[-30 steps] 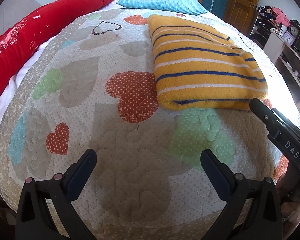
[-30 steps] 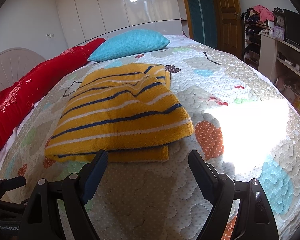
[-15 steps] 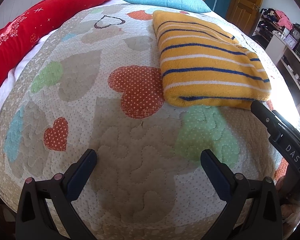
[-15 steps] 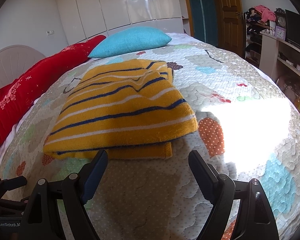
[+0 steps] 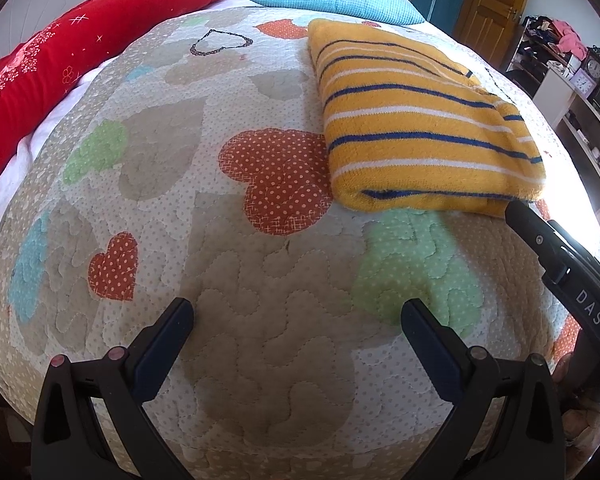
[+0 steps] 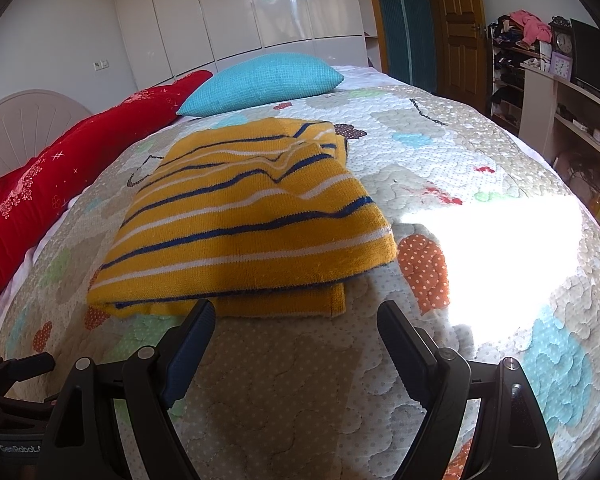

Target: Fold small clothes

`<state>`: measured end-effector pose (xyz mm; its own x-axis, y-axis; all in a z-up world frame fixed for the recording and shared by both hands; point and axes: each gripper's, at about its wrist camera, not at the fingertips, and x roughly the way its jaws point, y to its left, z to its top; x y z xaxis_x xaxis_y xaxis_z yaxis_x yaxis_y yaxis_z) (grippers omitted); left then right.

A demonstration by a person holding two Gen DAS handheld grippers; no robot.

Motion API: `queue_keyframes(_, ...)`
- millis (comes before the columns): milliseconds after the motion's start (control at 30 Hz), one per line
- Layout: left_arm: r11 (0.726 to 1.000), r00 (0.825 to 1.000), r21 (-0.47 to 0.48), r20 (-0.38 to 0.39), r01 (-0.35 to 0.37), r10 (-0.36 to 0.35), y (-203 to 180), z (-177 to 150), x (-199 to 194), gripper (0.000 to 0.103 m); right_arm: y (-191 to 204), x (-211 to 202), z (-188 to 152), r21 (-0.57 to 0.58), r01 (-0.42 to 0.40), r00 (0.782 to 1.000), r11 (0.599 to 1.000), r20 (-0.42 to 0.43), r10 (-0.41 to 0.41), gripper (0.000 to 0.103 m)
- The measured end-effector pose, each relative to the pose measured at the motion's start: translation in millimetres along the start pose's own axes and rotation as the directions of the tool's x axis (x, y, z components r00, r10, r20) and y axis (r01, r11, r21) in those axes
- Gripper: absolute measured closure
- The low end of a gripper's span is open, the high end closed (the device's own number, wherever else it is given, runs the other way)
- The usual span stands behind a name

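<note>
1. A folded mustard-yellow knitted garment with blue and white stripes lay on a quilted bedspread patterned with hearts in orange, green and blue. It was doubled over, so a lower layer stuck out along its near edge.
2. The right gripper hovered just short of that near edge with its black fingers spread wide, holding nothing. The left fingertip sat just beside the hem; whether it touched could not be told.
3. In the left wrist view the left gripper was also spread wide and empty, poised over bare quilt well apart from the garment, which lay far and to the right.
4. One black finger of the right gripper reached in from the right edge of that view, its tip at the garment's near right corner.
5. At the far end of the bed lay a turquoise textured pillow and, along the left side, a long red cushion with white sparkle print.
6. A bright patch of sunlight fell on the quilt right of the garment — washed out to white.
7. Behind stood glossy white wardrobe doors, a brown wooden door and, far right, cluttered shelves with a purple clock.
</note>
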<state>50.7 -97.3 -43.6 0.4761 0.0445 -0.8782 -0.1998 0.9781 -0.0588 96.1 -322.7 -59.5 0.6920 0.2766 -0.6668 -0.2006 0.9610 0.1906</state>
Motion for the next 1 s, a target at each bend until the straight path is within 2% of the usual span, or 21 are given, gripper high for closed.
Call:
queue_keyframes(500,1.0,1.0,-0.007,0.019,0.019,-0.019,1.5,1.6,-2.9,0.0,-0.4,-4.2,1.9,-0.002,0.005,1.0,1.0,0.018,-0.005,0.015)
queue_keyframes(667,0.998,0.995,0.045,0.084,0.041,-0.045,-6.2,21.0,-18.5,0.0,-9.3,-18.3,16.6,-0.003,0.024,0.997,1.0,0.069,-0.024,0.015)
queue_keyframes(767,0.996,0.983,0.086,0.182,0.018,-0.034,-18.5,49.1,-30.6,0.0,-17.6,-28.7,44.7,0.003,0.032,0.991,0.999,0.132,-0.032,0.015)
queue_keyframes(867,0.993,0.969,0.121,0.244,-0.008,-0.022,-32.8,82.2,-25.7,0.0,-22.4,-21.8,81.4,-0.001,-0.001,0.985,1.0,0.171,0.002,0.016)
queue_keyframes(933,0.989,0.974,0.145,0.228,-0.017,-0.016,-42.0,105.1,-6.8,0.0,-20.7,-4.4,102.9,-0.024,-0.02,0.985,1.0,0.173,0.023,0.029)
queue_keyframes(967,0.988,0.978,0.153,0.209,-0.028,-0.005,-45.1,113.1,4.9,0.0,-19.5,8.3,111.0,-0.035,-0.031,0.987,0.999,0.154,0.036,0.047)
queue_keyframes(1000,0.987,0.981,0.157,0.194,-0.044,0.013,-47.0,118.8,15.5,0.0,-19.2,24.3,117.5,-0.037,-0.048,0.992,0.998,0.115,0.052,0.058)
